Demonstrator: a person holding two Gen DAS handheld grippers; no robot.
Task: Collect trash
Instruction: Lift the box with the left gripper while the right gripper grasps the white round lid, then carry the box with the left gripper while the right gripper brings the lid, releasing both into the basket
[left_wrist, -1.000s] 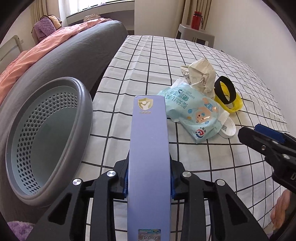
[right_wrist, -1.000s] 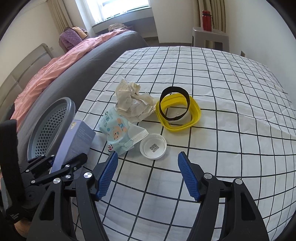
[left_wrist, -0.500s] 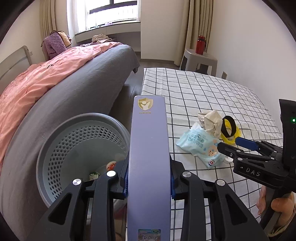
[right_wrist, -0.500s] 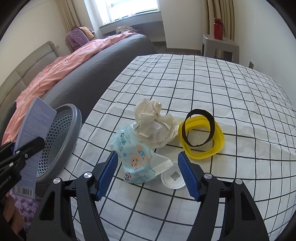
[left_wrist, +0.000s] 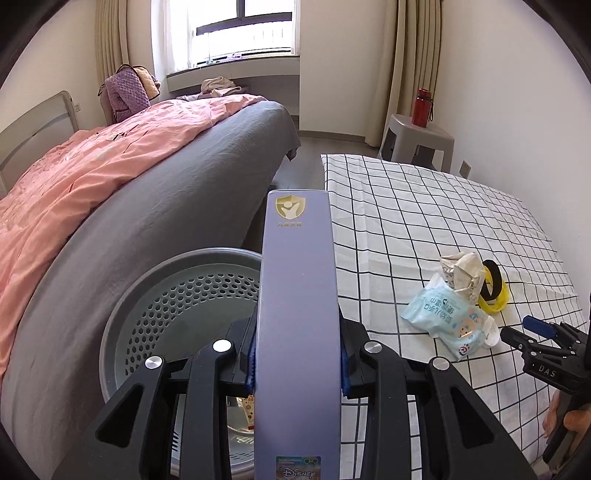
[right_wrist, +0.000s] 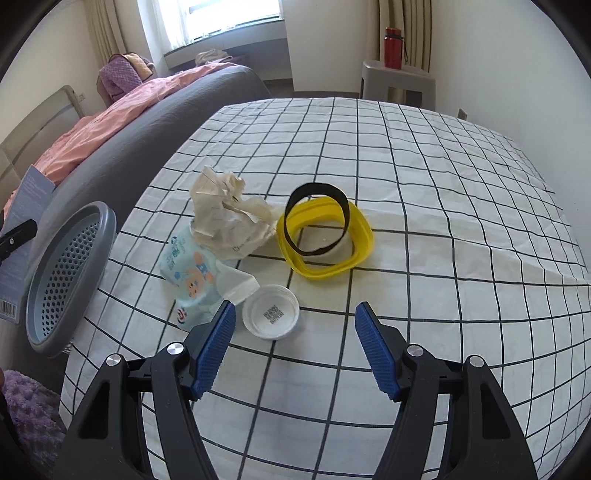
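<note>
Your left gripper (left_wrist: 297, 363) had its jaws pinching the lavender box (left_wrist: 297, 314) by its narrow sides, long axis running straight out ahead. The grey perforated bin (left_wrist: 173, 306) sat just below and left of it, beside the bench (left_wrist: 424, 221), so the box still needed to come leftward over the rim. Your right gripper (right_wrist: 295, 332) hovered with jaws spread and empty, the white lid (right_wrist: 270, 312) lying just ahead between them. The right view alone showed the box's barcoded back face; the left alone showed trash already down in the bin.
</note>
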